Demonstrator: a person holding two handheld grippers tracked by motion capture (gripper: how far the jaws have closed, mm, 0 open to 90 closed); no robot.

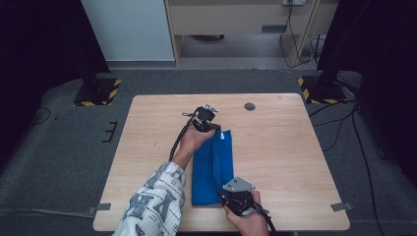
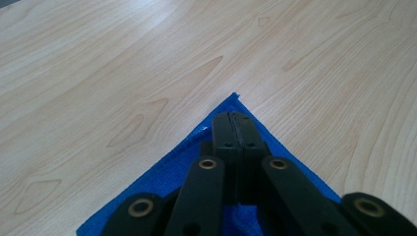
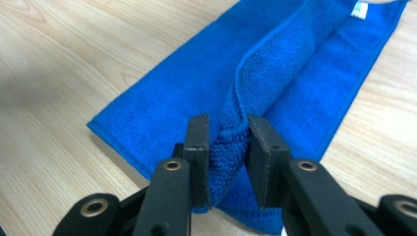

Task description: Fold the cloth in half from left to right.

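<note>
A blue towel (image 1: 211, 167) lies folded lengthwise on the wooden table (image 1: 280, 142). My left gripper (image 1: 215, 129) sits at the towel's far end. In the left gripper view its jaws (image 2: 235, 115) are shut flat together over a corner of the towel (image 2: 167, 177), and I see no cloth between them. My right gripper (image 1: 222, 192) is at the towel's near end. In the right gripper view its jaws (image 3: 228, 120) stand a little apart, with a raised fold of the towel (image 3: 187, 88) loosely between them.
A white label (image 3: 361, 9) marks the towel's far end. A round hole (image 1: 250, 106) sits near the table's far edge. Black stands with yellow-striped bases (image 1: 97, 91) flank the table on the floor.
</note>
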